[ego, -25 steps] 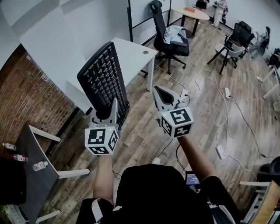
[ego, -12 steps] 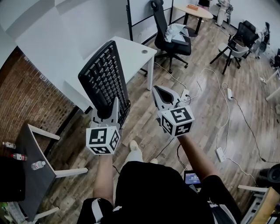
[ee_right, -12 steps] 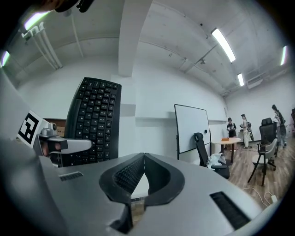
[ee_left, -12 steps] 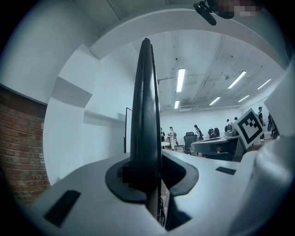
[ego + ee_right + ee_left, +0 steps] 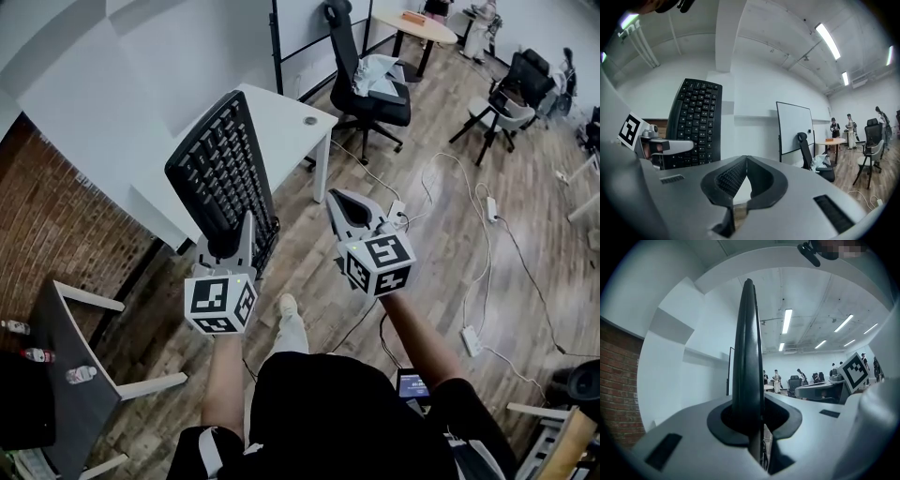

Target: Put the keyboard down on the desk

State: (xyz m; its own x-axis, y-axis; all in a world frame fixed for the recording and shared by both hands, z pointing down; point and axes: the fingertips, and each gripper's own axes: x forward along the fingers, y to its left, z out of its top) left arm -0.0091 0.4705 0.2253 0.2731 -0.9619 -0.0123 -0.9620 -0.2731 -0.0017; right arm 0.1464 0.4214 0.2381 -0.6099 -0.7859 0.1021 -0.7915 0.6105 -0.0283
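Open office, wood floor (image 5: 441, 244), white table (image 5: 286, 117) ahead of both jaws, not reached yet. Step in hand reads as the carry. Left gripper (image 5: 234, 242) pinches the black keyboard (image 5: 220, 173) by its near short end. The board stands on edge, keys facing the right gripper, and runs forward and up from the jaws, in the air and short of the tabletop. Left gripper view agrees: the keyboard edge sits in the notch with the jaws clamped on it from both sides. Right gripper (image 5: 349, 208) is just right of the keyboard, jaws pressed together, nothing between them. Next, my guess: get over bare tabletop, roll the left wrist keys-up, lower flat, then release. One-end pinch on a long board, so it may sag or twist.
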